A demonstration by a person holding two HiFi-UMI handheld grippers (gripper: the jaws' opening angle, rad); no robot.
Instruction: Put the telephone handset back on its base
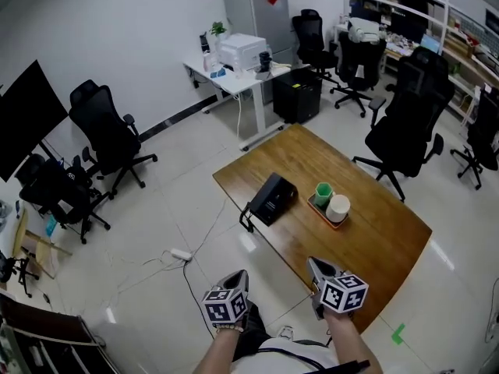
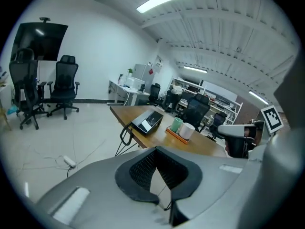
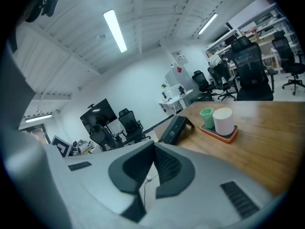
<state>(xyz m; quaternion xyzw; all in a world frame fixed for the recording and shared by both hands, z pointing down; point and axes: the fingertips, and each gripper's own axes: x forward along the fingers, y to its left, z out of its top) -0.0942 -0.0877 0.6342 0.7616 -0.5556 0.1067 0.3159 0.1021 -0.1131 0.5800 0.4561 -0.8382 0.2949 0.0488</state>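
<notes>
A black telephone (image 1: pixel 272 199) lies near the left edge of the wooden table (image 1: pixel 374 240), and its cord (image 1: pixel 246 217) hangs over that edge. From this distance the handset cannot be told apart from the base. The phone (image 2: pixel 147 120) also shows in the left gripper view, and as a dark wedge, the phone (image 3: pixel 174 129), in the right gripper view. My left gripper (image 1: pixel 240 276) is held low over the floor, short of the table, shut and empty. My right gripper (image 1: pixel 315 264) hovers by the table's near corner, its jaws together with nothing between them.
An orange tray (image 1: pixel 322 211) with a green cup (image 1: pixel 323 193) and a white cup (image 1: pixel 337 207) sits right of the phone. Black office chairs (image 1: pixel 109 135) stand around the room. A power strip (image 1: pixel 181 254) and cables lie on the floor left of the table.
</notes>
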